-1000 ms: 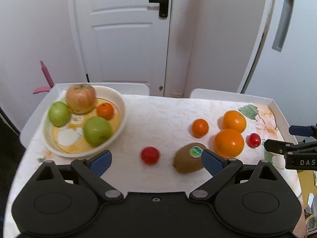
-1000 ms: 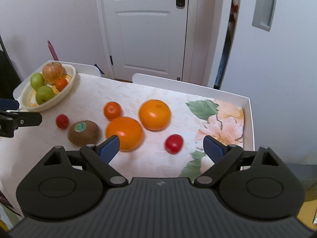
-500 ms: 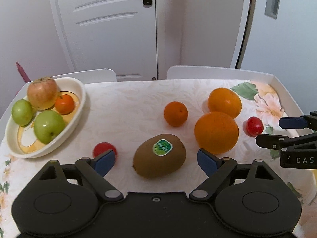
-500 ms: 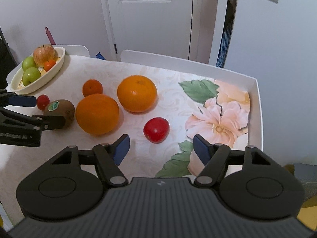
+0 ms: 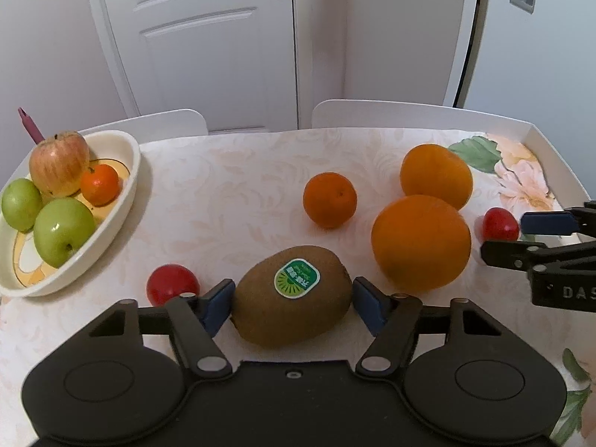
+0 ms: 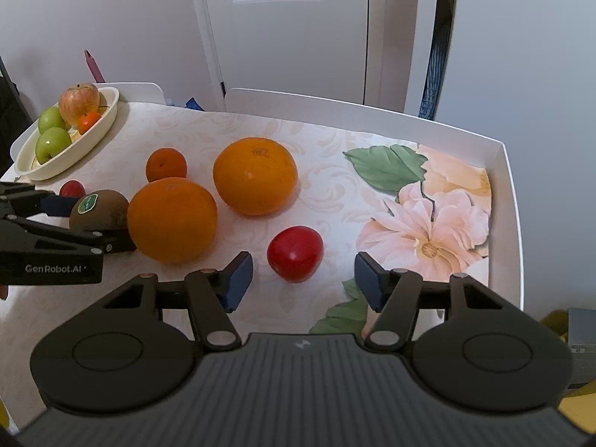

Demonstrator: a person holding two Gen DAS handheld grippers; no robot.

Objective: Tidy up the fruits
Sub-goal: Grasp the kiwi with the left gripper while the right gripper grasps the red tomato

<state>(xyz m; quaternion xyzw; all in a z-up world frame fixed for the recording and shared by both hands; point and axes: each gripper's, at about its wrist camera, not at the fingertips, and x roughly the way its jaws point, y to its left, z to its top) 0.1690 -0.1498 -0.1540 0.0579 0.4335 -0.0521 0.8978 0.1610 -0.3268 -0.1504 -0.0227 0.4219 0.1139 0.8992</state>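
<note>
Well, starting at nine o'clock: the bowl [image 5: 123, 219] holds two green apples [image 5: 63, 231], one red apple [image 5: 59, 162] and one mandarin [image 5: 100, 184]. Loose on the table [image 5: 223, 186] lie two red fruits, one kiwi, a second mandarin [image 5: 329, 200] and two oranges [image 5: 421, 242].

My left gripper [image 5: 292, 303] has just been closing with the kiwi [image 5: 292, 298] between its jaws; the pads sit right at its two ends, but I cannot tell if they press yet. One red fruit [image 5: 169, 285] is at its nine o'clock. The kiwi looks light, fuzzy enough to grip and probably soft, so I would squeeze gently.

My right gripper [image 6: 303, 279] has also been closing but stands spread, clear of the other red fruit [image 6: 295, 253] on both sides. That one looks smooth, slippery and prone to roll, so I would take it across its middle
</note>
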